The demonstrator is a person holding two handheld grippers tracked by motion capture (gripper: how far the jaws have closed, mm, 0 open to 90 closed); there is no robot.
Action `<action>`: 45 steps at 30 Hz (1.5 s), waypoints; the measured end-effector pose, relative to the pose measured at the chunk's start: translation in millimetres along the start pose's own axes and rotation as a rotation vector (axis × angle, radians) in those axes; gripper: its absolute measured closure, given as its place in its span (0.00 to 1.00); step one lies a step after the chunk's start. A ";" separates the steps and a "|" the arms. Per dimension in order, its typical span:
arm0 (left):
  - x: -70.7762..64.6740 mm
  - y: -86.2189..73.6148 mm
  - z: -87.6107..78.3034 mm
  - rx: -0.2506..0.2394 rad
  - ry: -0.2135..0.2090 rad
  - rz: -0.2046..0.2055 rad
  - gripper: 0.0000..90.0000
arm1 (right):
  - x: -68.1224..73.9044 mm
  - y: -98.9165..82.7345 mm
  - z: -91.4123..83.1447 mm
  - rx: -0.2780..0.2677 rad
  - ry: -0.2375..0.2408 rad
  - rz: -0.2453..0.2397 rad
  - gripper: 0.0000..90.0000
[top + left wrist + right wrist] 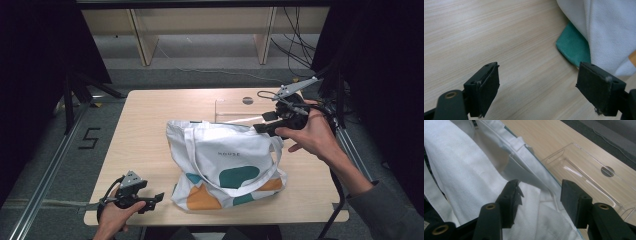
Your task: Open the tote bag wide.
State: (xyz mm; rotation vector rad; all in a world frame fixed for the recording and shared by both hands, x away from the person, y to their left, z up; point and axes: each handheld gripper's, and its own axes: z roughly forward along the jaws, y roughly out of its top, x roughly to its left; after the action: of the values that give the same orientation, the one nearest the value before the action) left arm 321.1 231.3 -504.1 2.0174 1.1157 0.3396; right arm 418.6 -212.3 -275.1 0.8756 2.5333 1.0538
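Left tool (159, 198): rests low at near-left corner of pale wood-grain worktop (145, 125), jaws spread wide, nothing between them. In left gripper view its pads (489, 86) hang over bare wood, w/ the bag's lower left corner just beyond the far pad, not touching.

White canvas tote bag with teal and orange shapes (225, 165): lies flat mid-worktop, printed side up, mouth toward far edge, one long strap looped over the front panel. Clear plastic tray (235, 111) sits behind it, near far edge, just beside the bag's mouth.

Right tool (261, 123): at bag's top right corner, by the rim. Jaws part-open, straddling white fabric near the mouth seam (534, 197); pads not yet pressing on cloth as far as right gripper view shows. One pad (511, 200) looks close to the fabric, contact unclear.

Step in hand (judgement): taking hold of the bag's rim at the right, prob. to open or lift the mouth.

Next move needs: close right jaws on a single layer of rim, not both panels; left tool then goes to the opposite side of the rim or pins the bottom corner so bag doesn't slide.
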 end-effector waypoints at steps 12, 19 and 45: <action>0.5 0.3 -0.6 0.005 -0.005 0.016 0.19 | 15.5 1.3 -0.7 0.072 -0.044 -0.114 0.87; -0.5 0.2 0.4 -0.001 -0.004 0.007 0.19 | 20.9 3.9 -3.8 0.084 -0.037 -0.141 0.99; -14.7 23.8 -29.9 -0.136 -0.126 -0.044 0.30 | 62.1 -34.7 -71.9 -0.169 0.062 -0.249 0.99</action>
State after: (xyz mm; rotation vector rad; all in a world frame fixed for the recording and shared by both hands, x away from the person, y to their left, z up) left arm 310.0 227.5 -464.9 1.8656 1.0296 0.2553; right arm 322.9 -232.9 -249.8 0.4757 2.4762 1.2066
